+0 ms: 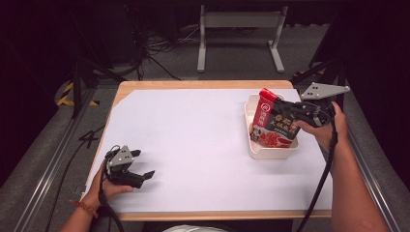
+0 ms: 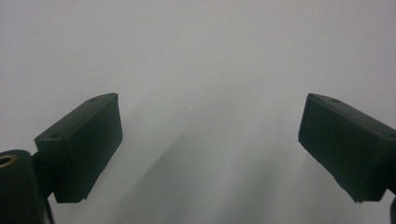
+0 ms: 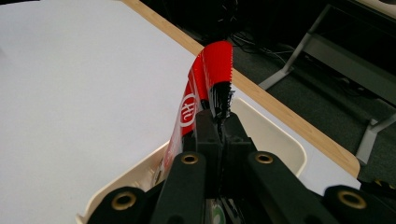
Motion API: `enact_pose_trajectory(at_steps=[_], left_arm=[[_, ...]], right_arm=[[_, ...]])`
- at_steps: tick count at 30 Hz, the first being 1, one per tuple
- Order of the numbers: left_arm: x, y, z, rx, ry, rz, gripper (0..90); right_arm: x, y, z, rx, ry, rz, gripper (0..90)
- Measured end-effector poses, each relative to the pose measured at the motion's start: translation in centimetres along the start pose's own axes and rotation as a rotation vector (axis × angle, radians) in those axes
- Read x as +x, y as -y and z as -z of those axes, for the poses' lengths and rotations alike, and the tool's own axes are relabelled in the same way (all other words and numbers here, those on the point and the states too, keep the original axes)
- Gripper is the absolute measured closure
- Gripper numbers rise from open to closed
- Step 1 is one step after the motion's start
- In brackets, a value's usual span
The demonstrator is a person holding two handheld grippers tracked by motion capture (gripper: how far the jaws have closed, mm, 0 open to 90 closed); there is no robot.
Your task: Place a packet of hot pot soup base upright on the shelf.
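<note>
Upright in our right claw, pinched shut on its edge, the red-and-black snack pouch stands in the cream tray; our left claw gapes, well apart.

My two black grippers, each topped with a grey plate

Brass-coloured screws sit in my right gripper's black linkage; my left gripper's blocky, matte jaws carry small screw holes. A black cable trails from each. On my left wrist, what looks like a beaded bracelet.
</note>
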State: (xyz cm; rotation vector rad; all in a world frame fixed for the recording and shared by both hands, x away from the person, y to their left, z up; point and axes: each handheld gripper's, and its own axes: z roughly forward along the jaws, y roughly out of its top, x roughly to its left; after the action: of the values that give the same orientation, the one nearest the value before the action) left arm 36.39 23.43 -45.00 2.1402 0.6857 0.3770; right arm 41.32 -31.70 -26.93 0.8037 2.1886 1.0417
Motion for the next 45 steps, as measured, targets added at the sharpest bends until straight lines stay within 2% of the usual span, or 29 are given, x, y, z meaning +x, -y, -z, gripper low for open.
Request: enact_pose_trajectory(at_steps=[4,9,13,18,21,23,28,31,32,33,35,38,39,45], left_arm=[[0.0,0.0,0.0,0.000,0.000,0.000,7.2],[0.0,0.0,-0.1,0.004,0.001,-0.004,7.2],[0.1,0.0,-0.1,0.003,0.000,0.001,7.2],[-0.1,0.0,-0.1,0.006,0.003,0.000,7.2],[-0.1,0.0,-0.1,0.006,0.002,0.000,7.2],[0.0,0.0,-0.1,0.007,0.002,0.002,7.2],[-0.1,0.0,-0.2,0.012,0.002,-0.002,7.2],[-0.1,0.0,-0.1,0.010,0.001,-0.002,7.2],[-0.1,0.0,-0.1,0.009,0.003,-0.002,7.2],[-0.1,0.0,-0.1,0.009,0.003,-0.002,7.2],[-0.1,0.0,-0.1,0.012,0.005,-0.006,7.2],[-0.1,0.0,-0.1,0.011,0.006,-0.006,7.2],[-0.1,0.0,-0.1,0.010,0.005,-0.006,7.2],[-0.1,0.0,-0.1,0.010,0.005,-0.006,7.2]], right_arm=[[0.0,0.2,0.0,-0.002,0.007,-0.010,85.9],[0.0,0.3,0.2,0.005,0.029,0.003,84.0],[-0.1,0.3,0.5,0.019,0.055,0.010,79.7],[-0.4,0.5,1.3,0.000,0.070,0.003,75.8],[-0.4,0.7,1.6,0.019,0.080,0.009,72.4],[-0.4,0.9,1.7,0.026,0.101,0.012,66.9],[-0.4,1.5,1.9,0.031,0.102,0.003,59.0],[-0.2,1.7,2.0,0.040,0.121,0.009,51.0],[0.0,2.2,2.1,0.042,0.137,0.011,43.0],[0.1,2.3,2.0,0.044,0.140,0.004,41.4],[0.1,2.6,2.0,0.045,0.134,-0.006,39.1],[0.2,3.3,2.0,0.042,0.133,-0.025,30.2],[0.2,3.7,2.0,0.034,0.118,-0.045,26.4],[0.5,4.8,2.0,0.026,0.107,-0.066,18.0]])
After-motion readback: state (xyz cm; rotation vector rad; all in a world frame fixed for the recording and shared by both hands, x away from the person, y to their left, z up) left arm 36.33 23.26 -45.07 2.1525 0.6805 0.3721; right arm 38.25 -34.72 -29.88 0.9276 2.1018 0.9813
